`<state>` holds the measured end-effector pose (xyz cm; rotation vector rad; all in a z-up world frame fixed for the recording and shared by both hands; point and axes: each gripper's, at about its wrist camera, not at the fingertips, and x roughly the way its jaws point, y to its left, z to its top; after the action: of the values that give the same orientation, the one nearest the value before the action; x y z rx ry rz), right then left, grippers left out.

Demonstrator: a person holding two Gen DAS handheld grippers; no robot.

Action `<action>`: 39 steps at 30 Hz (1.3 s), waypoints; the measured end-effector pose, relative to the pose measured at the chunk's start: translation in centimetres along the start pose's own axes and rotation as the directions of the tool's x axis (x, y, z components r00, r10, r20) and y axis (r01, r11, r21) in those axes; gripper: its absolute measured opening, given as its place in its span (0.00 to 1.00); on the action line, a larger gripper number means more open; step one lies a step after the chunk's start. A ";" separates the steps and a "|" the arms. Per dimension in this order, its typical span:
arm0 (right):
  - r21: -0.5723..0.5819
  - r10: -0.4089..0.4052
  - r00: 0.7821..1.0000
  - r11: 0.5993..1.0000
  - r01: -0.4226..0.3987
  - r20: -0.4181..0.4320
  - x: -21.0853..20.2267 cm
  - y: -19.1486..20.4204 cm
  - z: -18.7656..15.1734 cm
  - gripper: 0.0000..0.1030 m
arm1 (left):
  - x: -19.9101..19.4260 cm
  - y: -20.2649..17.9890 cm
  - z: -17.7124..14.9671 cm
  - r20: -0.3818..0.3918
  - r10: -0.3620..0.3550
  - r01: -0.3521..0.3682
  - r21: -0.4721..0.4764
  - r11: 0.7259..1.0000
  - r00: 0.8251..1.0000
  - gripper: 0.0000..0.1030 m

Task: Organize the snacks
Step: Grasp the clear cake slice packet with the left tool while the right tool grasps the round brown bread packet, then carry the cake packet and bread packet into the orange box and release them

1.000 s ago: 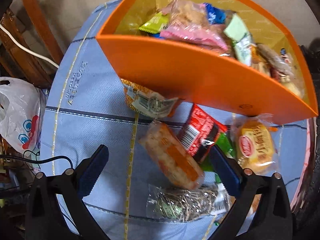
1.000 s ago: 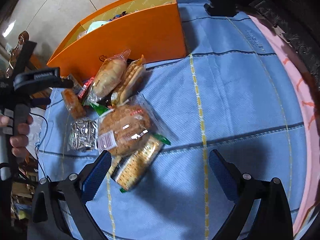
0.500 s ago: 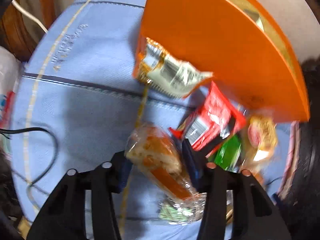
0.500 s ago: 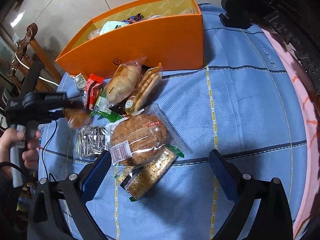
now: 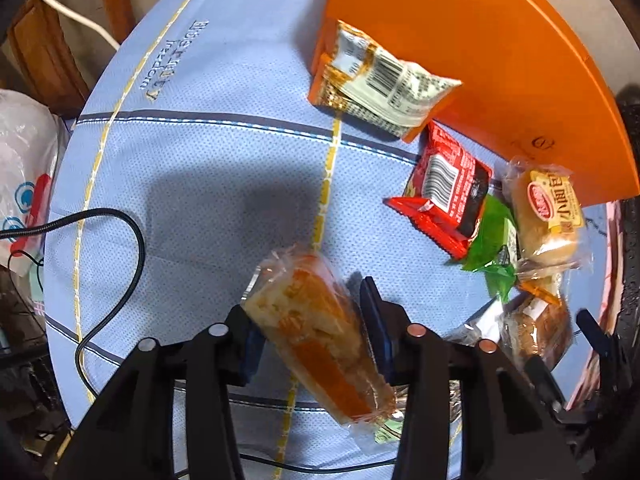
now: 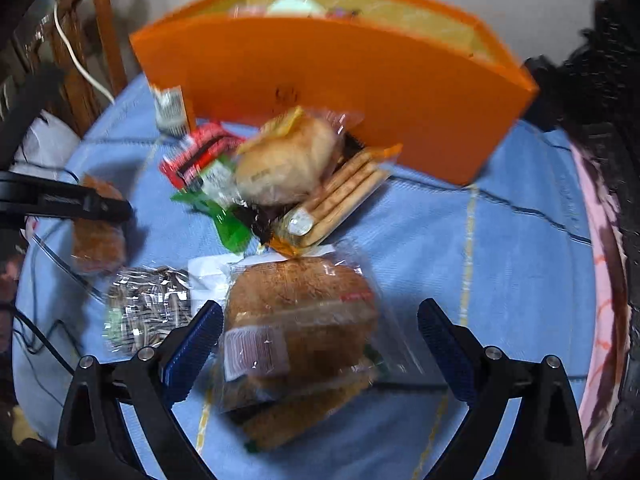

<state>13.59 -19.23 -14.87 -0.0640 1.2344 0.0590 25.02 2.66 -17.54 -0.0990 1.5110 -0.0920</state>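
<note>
My left gripper (image 5: 310, 328) is shut on a clear-wrapped orange cake slice (image 5: 316, 332) and holds it above the blue tablecloth (image 5: 200, 168); the slice also shows in the right wrist view (image 6: 98, 236). My right gripper (image 6: 320, 336) is open, its jaws either side of a wrapped round brown bread (image 6: 300, 316) lying on a cracker pack. The orange box (image 6: 360, 88) stands behind the snack pile and holds several snacks. Loose snacks lie in front of it: a red packet (image 5: 448, 192), a small bun (image 5: 548, 216), a white-orange packet (image 5: 384, 84) and a biscuit pack (image 6: 340, 200).
A silver packet of seeds (image 6: 148, 308) lies left of the brown bread. A black cable (image 5: 120, 264) runs over the cloth at the left. A white plastic bag (image 5: 24, 176) and a wooden chair (image 5: 52, 52) stand past the table's left edge.
My left gripper closed on the cake slice and lifted it off the cloth. My right gripper moved forward and down over the brown bread, still open.
</note>
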 end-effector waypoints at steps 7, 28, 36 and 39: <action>0.034 0.090 0.993 0.996 -0.088 -0.080 1.5 -0.8 0.7 0.74 | -0.5 -4.0 -1.8 0.008 0.057 -0.057 0.033 0.998 0.998 0.44; 0.164 0.177 0.952 0.961 -0.222 0.251 -12.5 -6.4 -0.3 0.73 | -13.6 -4.0 -4.2 0.219 -0.162 0.138 0.122 0.983 0.962 0.29; 0.147 0.141 0.926 0.968 -0.204 0.351 -14.6 -7.9 4.8 0.73 | -16.6 -6.5 1.1 0.299 -0.195 0.144 0.184 0.972 0.934 0.29; 0.147 0.107 0.915 0.973 -0.177 0.389 -14.5 -8.5 7.9 0.73 | -17.4 -7.9 4.2 0.340 -0.192 0.125 0.211 0.970 0.921 0.29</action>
<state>16.95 -27.17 1.53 0.1890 0.8496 0.0826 28.20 -3.08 0.86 -0.0837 1.1208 -0.3287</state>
